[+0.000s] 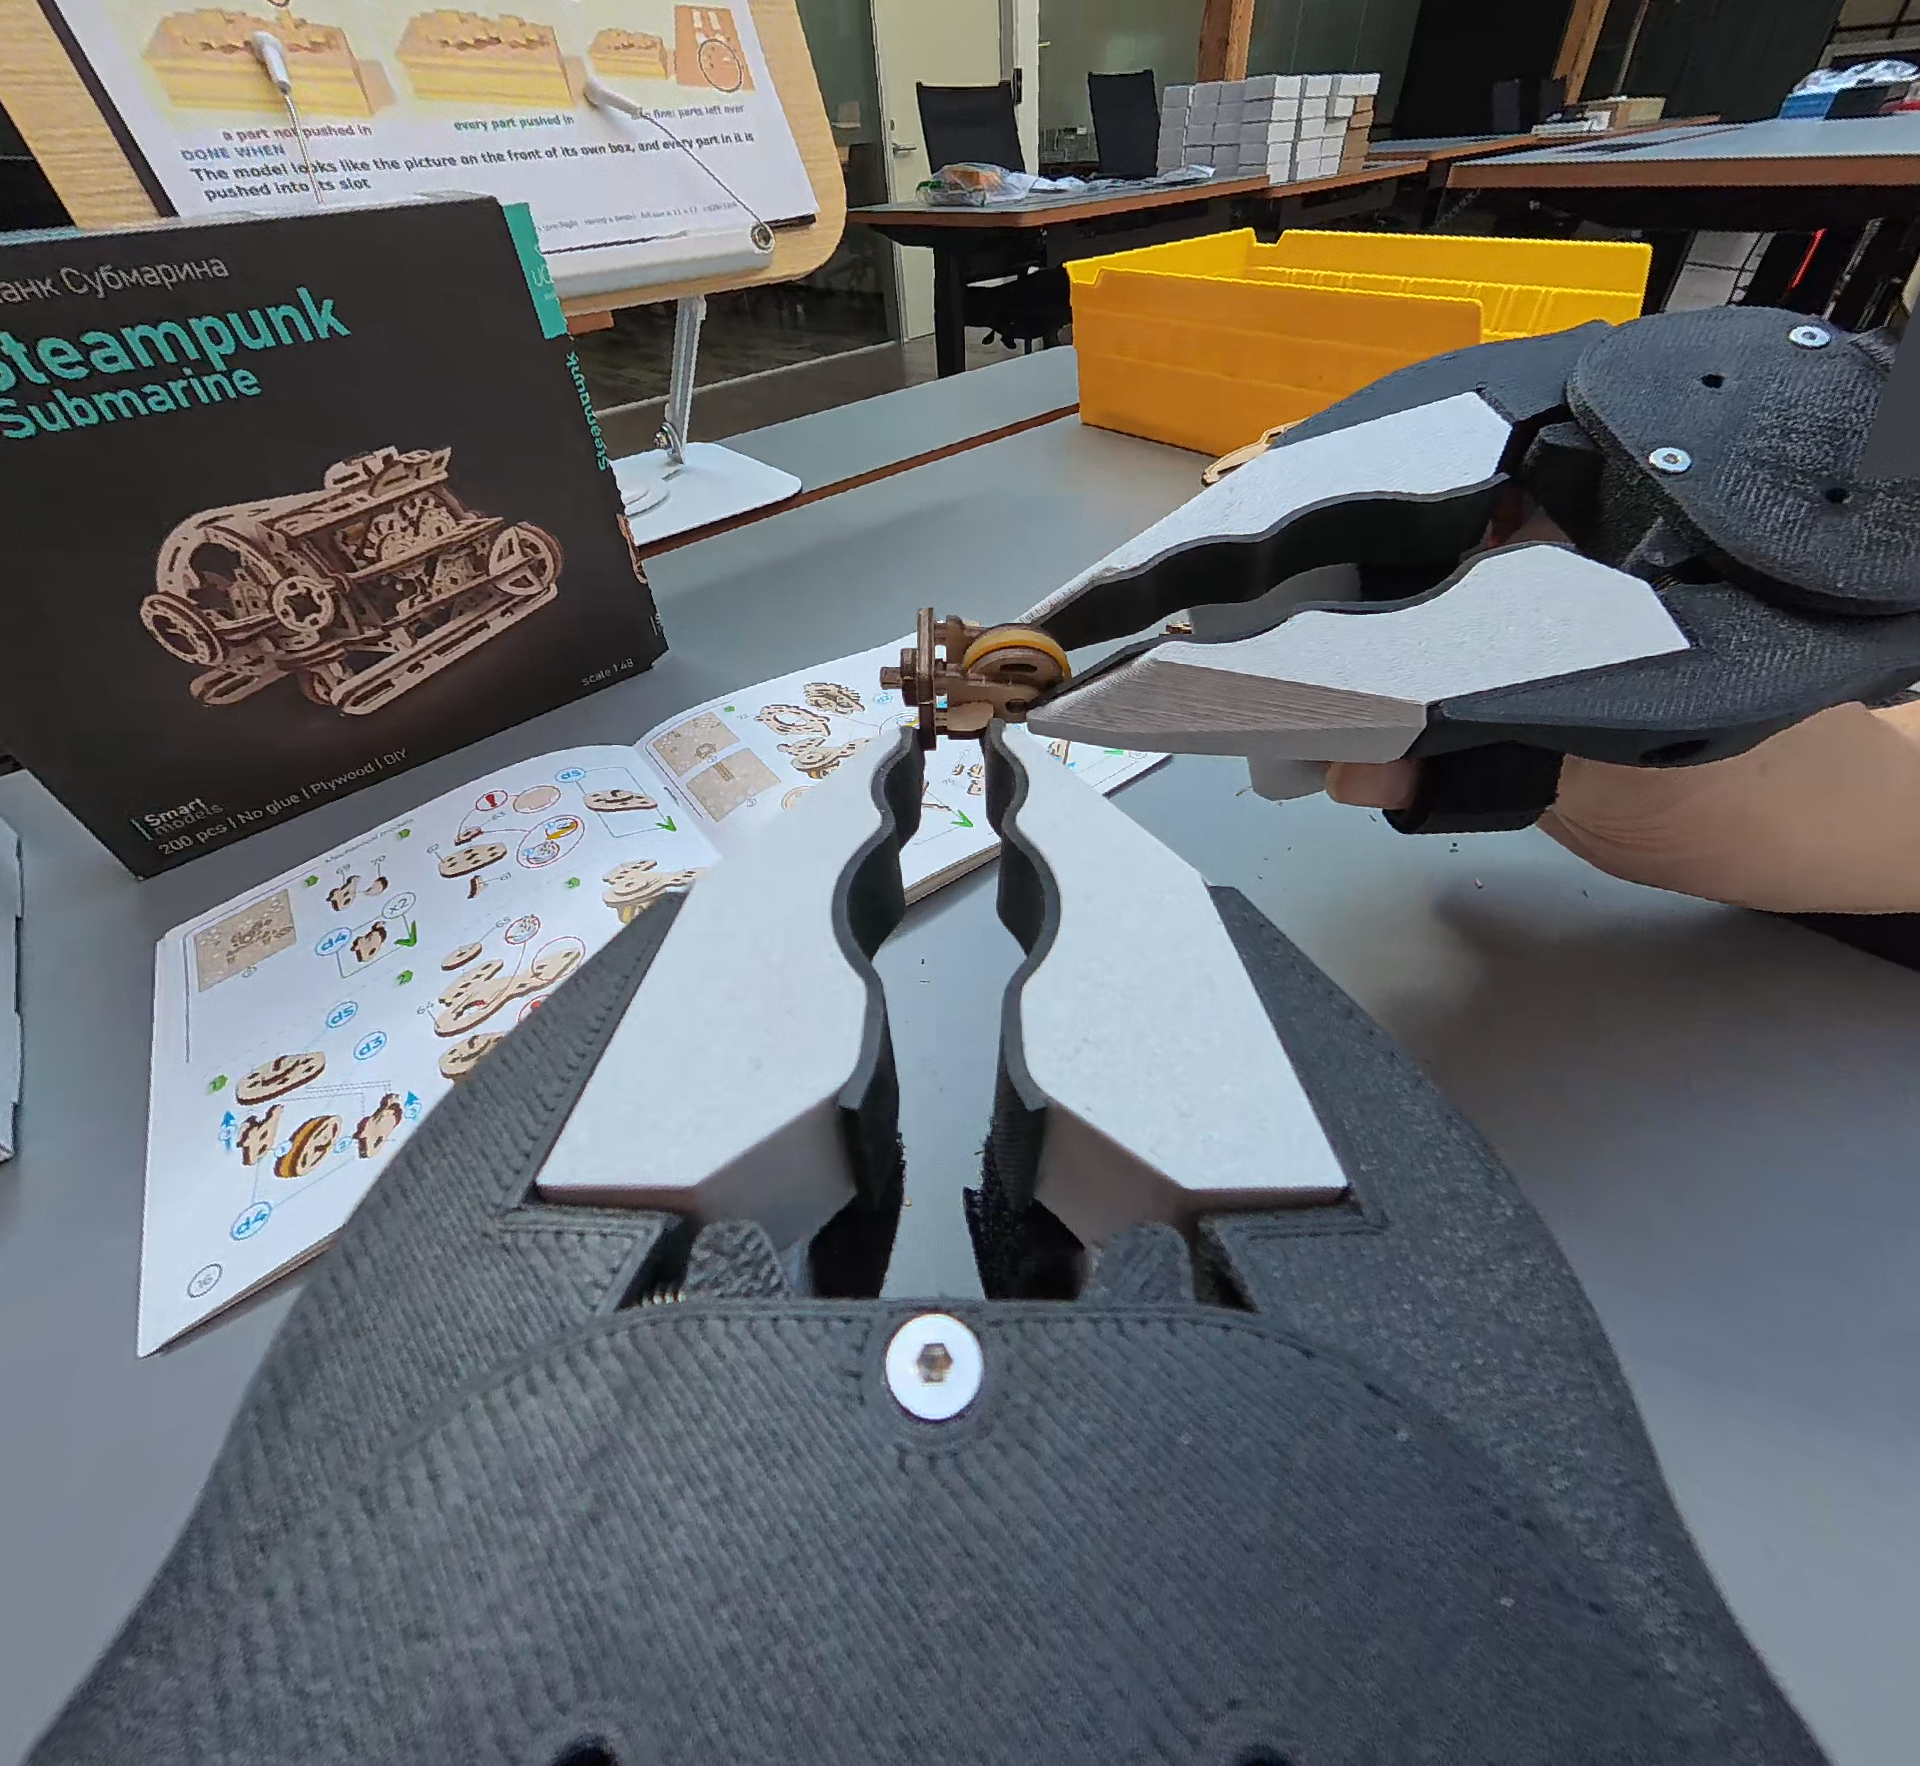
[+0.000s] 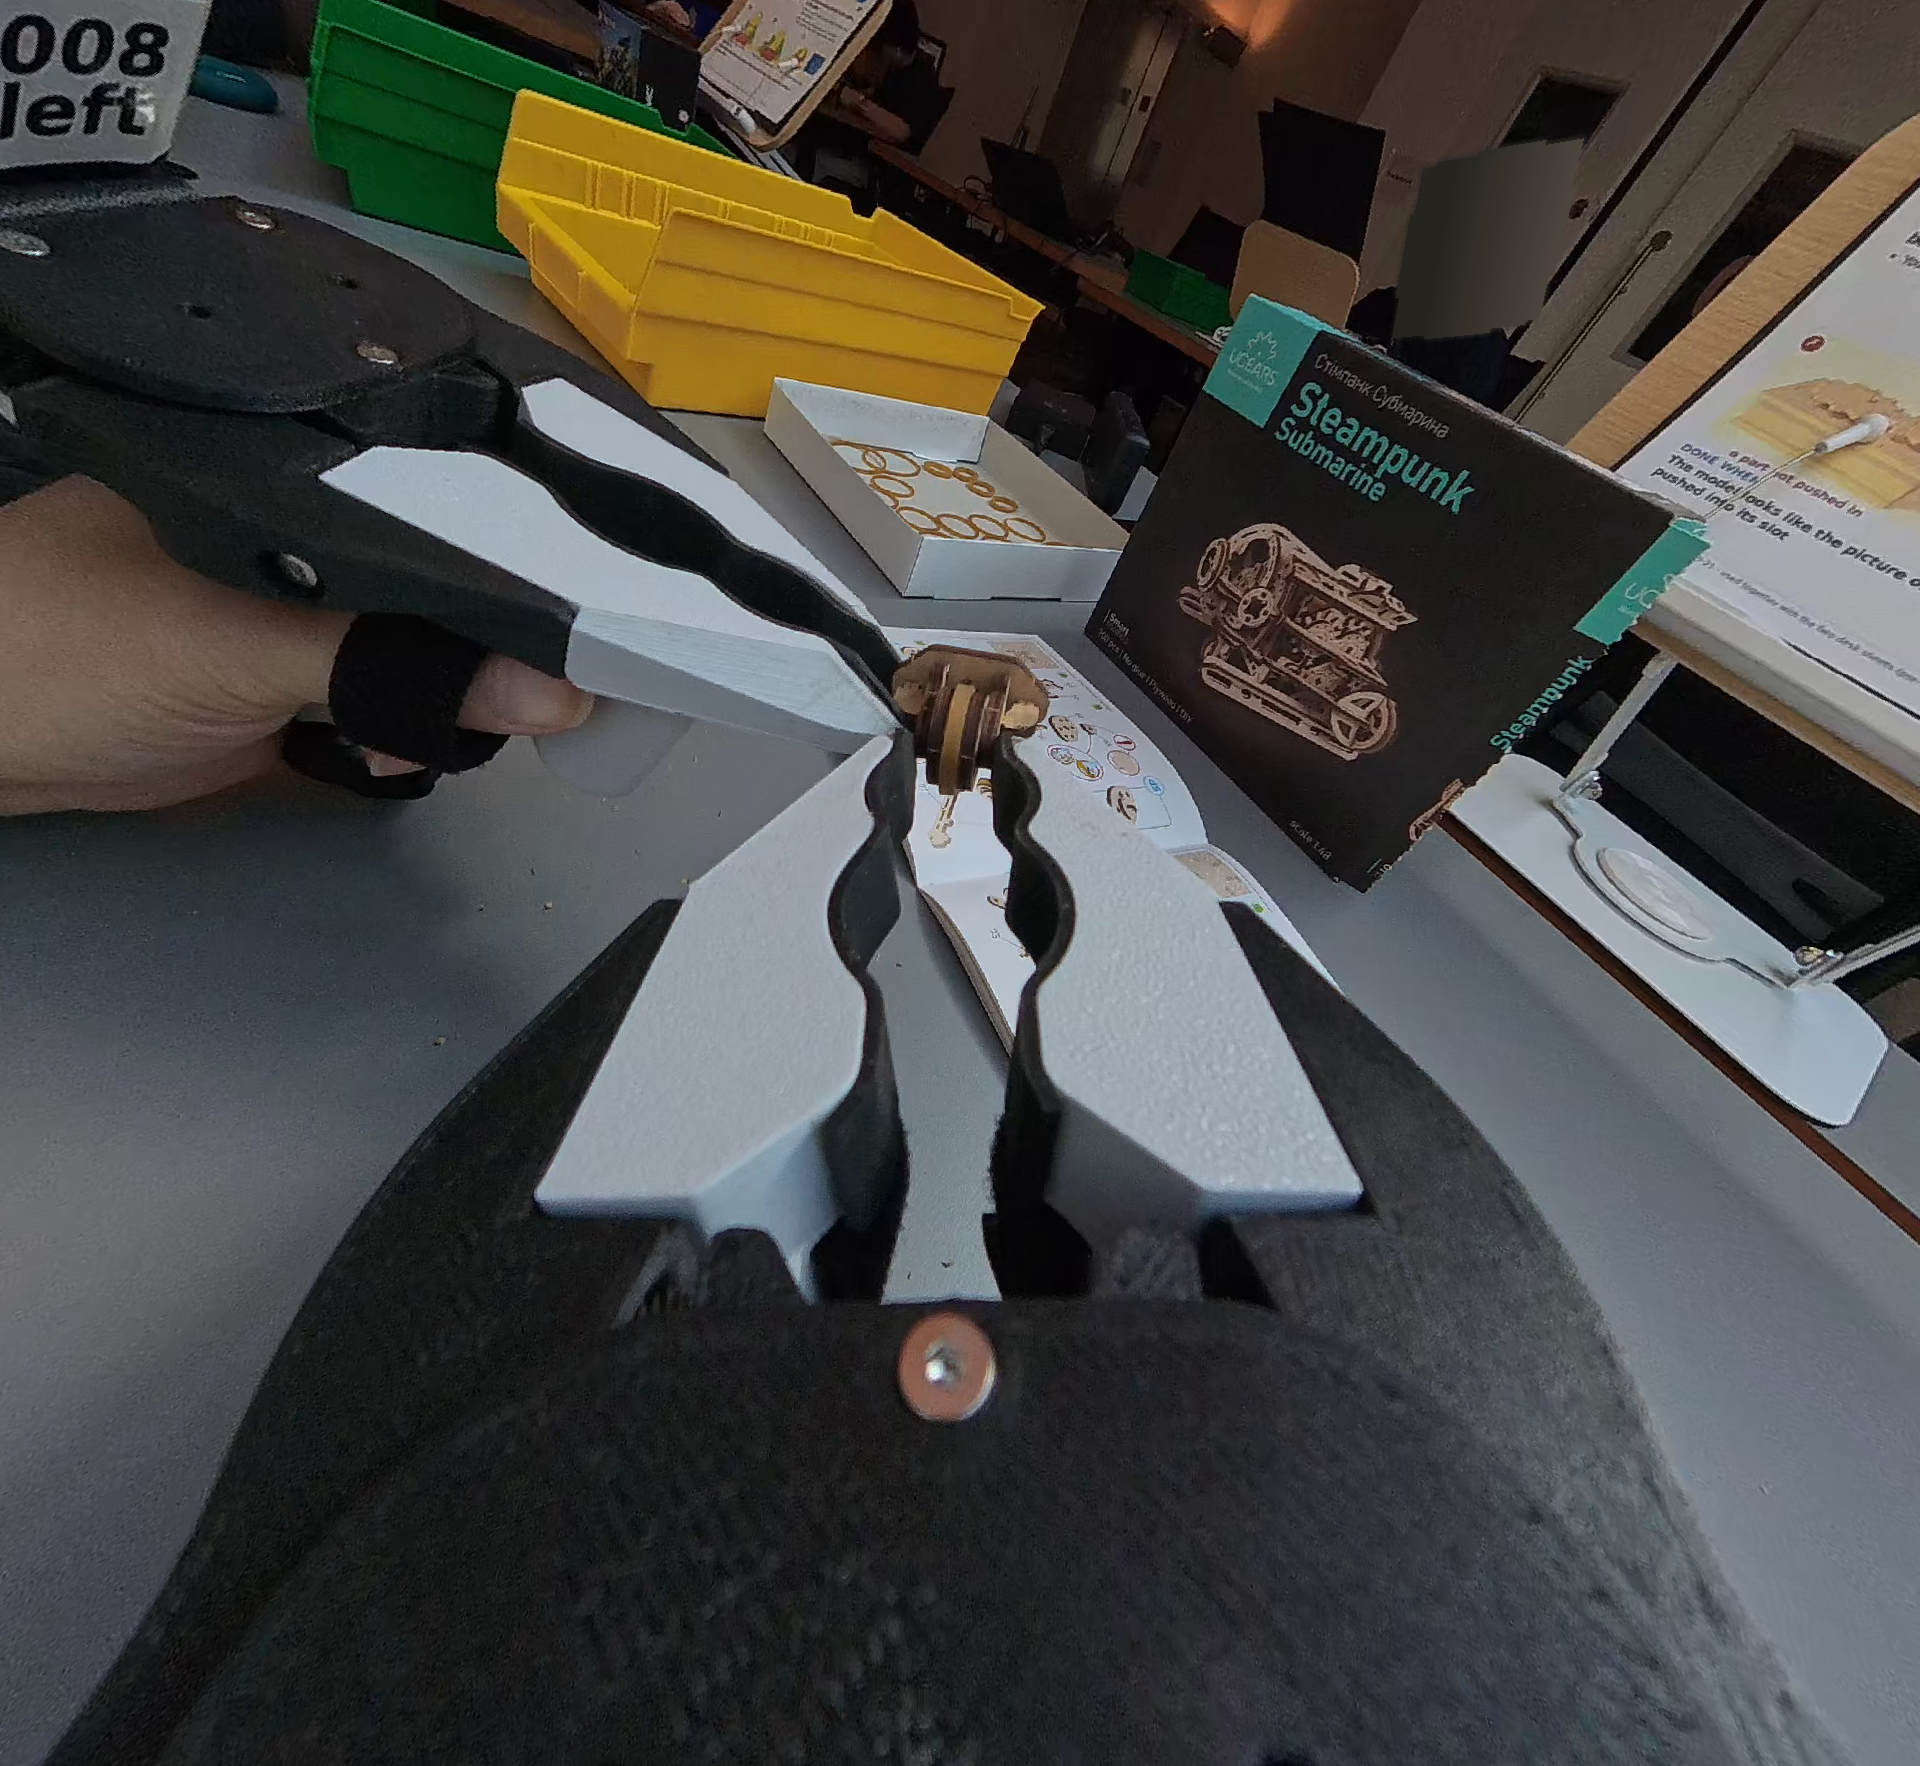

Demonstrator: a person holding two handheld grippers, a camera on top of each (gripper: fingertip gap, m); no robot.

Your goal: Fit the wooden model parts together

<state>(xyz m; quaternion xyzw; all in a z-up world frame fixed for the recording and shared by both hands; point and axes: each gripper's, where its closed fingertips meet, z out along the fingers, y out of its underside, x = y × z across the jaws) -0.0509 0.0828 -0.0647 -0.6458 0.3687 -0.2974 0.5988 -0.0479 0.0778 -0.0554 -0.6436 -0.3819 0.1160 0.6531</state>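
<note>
A small wooden assembly [image 1: 961,677], flat cut plates around a wheel with a yellow band, is held in the air above the open instruction booklet [image 1: 416,968]. My left gripper [image 1: 954,745] is shut on its lower plate from below. My right gripper [image 1: 1044,677] comes in from the right and is shut on the banded wheel. In the right wrist view the assembly [image 2: 971,688] sits between my right gripper's [image 2: 951,760] tips, and my left gripper [image 2: 891,688] pinches its left edge. The two grippers meet almost at right angles.
The dark model box [image 1: 301,511] stands at the left behind the booklet. An instruction board on a white stand [image 1: 416,33] is behind it. Yellow bins [image 1: 1299,334], green bins [image 2: 416,116] and a white tray of rubber rings [image 2: 935,501] sit at the back of the grey table [image 1: 1558,1093]. The grippers are tip to tip, or close to it.
</note>
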